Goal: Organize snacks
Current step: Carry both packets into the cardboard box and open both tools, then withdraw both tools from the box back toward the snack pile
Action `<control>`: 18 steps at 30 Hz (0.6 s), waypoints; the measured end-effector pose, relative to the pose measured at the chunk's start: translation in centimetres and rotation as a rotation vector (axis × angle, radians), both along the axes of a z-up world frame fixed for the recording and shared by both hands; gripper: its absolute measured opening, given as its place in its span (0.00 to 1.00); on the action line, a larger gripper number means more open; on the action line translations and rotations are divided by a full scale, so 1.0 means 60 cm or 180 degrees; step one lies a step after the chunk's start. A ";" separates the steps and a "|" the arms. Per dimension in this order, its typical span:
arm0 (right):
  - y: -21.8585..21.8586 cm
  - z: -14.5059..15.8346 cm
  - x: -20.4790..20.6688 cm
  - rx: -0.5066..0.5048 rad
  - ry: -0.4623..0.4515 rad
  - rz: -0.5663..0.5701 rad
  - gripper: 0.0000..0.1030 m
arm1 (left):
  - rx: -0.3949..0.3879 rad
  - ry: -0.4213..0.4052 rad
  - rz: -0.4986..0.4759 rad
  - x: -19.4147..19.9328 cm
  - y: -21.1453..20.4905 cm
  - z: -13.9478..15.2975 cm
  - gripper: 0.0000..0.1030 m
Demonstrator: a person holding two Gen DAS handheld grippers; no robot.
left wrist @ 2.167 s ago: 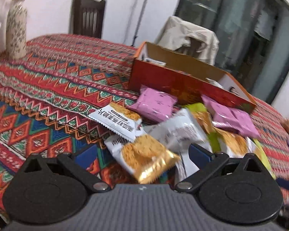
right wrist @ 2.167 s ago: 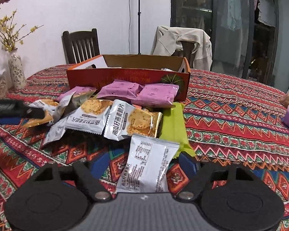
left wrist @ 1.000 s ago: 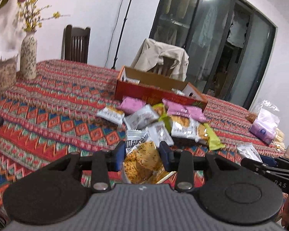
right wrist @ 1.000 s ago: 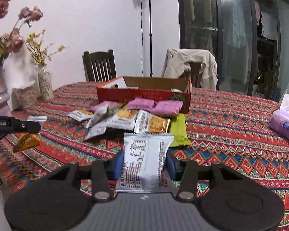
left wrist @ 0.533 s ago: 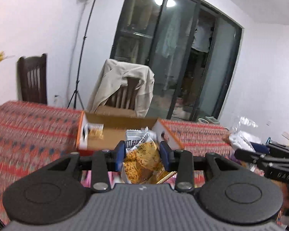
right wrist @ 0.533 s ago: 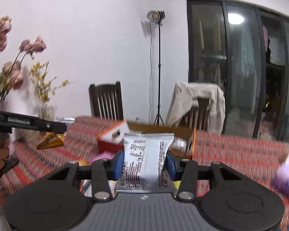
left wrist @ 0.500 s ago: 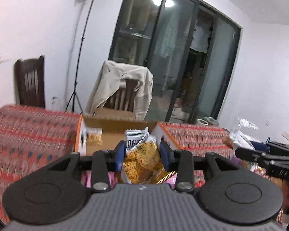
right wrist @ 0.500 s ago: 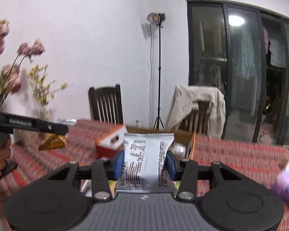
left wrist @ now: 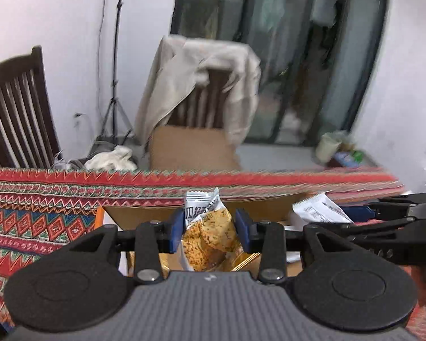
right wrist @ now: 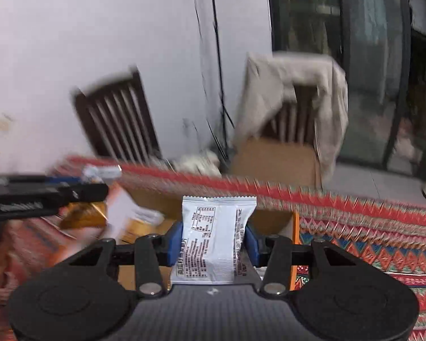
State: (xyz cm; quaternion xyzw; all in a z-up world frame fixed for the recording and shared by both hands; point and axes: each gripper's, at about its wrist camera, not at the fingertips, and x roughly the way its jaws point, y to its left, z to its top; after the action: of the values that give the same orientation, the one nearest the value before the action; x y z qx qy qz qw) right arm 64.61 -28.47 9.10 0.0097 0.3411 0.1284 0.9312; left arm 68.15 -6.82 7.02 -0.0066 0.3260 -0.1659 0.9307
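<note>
My left gripper (left wrist: 208, 231) is shut on a gold and white snack packet (left wrist: 207, 233) and holds it above the open cardboard box (left wrist: 144, 213). My right gripper (right wrist: 214, 237) is shut on a white snack packet (right wrist: 213, 238), also held over the box (right wrist: 275, 221). The right gripper with its white packet (left wrist: 318, 211) shows at the right of the left wrist view. The left gripper with its gold packet (right wrist: 82, 216) shows at the left of the right wrist view. Other packets lie in the box (right wrist: 139, 224), blurred.
The table has a red patterned cloth (left wrist: 42, 199). Beyond its far edge stand a dark wooden chair (left wrist: 17, 113), a chair draped with a beige jacket (left wrist: 201, 85), a light stand (left wrist: 113, 85) and a floor box (left wrist: 190, 150).
Both grippers have moved forward with their packets, from in front of the box to over it. The view is now closer to the table's far edge.
</note>
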 end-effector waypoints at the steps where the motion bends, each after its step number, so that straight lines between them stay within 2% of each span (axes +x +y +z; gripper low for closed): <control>1: 0.008 -0.029 0.036 -0.0066 0.0126 -0.0056 0.44 | 0.0096 0.0051 0.0007 0.027 -0.006 -0.022 0.39; 5: 0.040 -0.118 0.141 -0.0340 0.0512 -0.0135 0.44 | 0.0207 0.0377 0.0157 0.114 -0.019 -0.094 0.39; 6: 0.048 -0.136 0.158 -0.0386 0.0583 -0.0162 0.44 | 0.0202 0.0406 0.0166 0.123 -0.020 -0.105 0.44; 7: 0.055 -0.152 0.172 -0.0446 0.0643 -0.0183 0.44 | 0.0206 0.0409 0.0193 0.128 -0.020 -0.114 0.58; 9: 0.061 -0.174 0.189 -0.0497 0.0699 -0.0220 0.45 | 0.0224 0.0350 0.0213 0.125 -0.020 -0.127 0.65; 12: 0.057 -0.191 0.194 -0.0350 0.0752 -0.0290 0.51 | 0.0248 0.0282 0.0140 0.113 -0.019 -0.127 0.73; 13: 0.055 -0.196 0.193 -0.0314 0.0785 -0.0279 0.55 | 0.0233 0.0277 0.0167 0.107 -0.014 -0.124 0.74; 15: 0.054 -0.202 0.187 -0.0307 0.0841 -0.0241 0.57 | 0.0200 0.0284 0.0197 0.094 -0.003 -0.108 0.75; 18: 0.044 -0.177 0.167 -0.0226 0.0717 -0.0286 0.59 | 0.0223 0.0216 0.0197 0.063 0.011 -0.065 0.81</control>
State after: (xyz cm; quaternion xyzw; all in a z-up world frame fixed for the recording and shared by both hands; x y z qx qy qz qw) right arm 74.66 -25.84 -1.54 0.0063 0.4470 0.0725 0.8916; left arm 71.93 -6.18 3.15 0.0103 0.3626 -0.1252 0.9235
